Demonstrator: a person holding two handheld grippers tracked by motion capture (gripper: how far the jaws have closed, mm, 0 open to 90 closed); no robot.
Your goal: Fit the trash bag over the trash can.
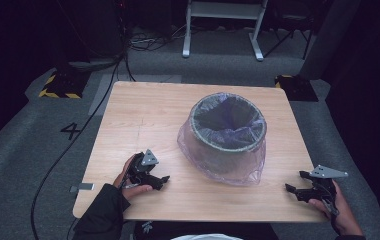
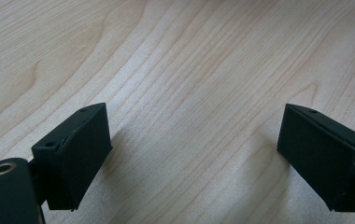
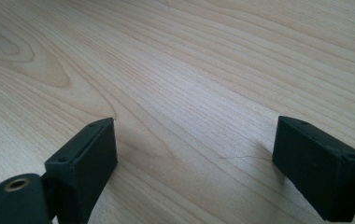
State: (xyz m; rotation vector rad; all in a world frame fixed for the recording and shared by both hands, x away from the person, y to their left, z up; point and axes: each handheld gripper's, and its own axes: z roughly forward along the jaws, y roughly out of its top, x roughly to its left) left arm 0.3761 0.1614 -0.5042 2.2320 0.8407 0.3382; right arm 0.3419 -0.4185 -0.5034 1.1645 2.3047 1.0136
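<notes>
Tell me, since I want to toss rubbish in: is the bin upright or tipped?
Upright. The bin stands on the table with its open rim facing up, plastic liner draped outside.

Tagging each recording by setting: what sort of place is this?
Probably a lab or studio set up for recording: a lone wooden table on grey carpet, hazard-striped floor weights, trailing cables, a lined waste bin.

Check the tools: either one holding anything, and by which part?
Nothing held. Left tool and right tool both stand open over bare table, apart from the lined bin.
</notes>
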